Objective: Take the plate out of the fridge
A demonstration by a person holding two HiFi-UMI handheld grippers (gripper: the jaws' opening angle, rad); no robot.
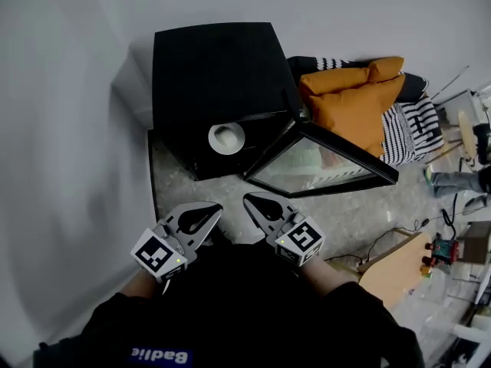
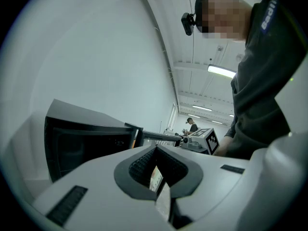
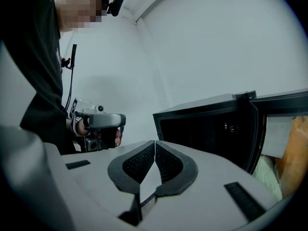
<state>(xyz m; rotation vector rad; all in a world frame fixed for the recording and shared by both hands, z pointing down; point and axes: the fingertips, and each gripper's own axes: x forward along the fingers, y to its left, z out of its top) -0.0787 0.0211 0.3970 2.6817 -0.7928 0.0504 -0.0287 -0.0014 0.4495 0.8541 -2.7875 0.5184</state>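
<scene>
Head view: fridge (image 1: 215, 67) door (image 1: 326, 167) stands open, leaving the plate (image 1: 226, 137) inside reachable.
Left gripper (image 1: 217, 206) and right gripper (image 1: 248, 198) sit closed and empty, well short of it; the reach has probably not begun.

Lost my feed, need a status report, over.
Left gripper, right gripper shut, empty. Plate inside fridge, untouched. Door open, nothing blocking.

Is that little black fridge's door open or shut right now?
Open. The glass door stands swung out from the fridge, and a white plate shows inside the opening.
</scene>
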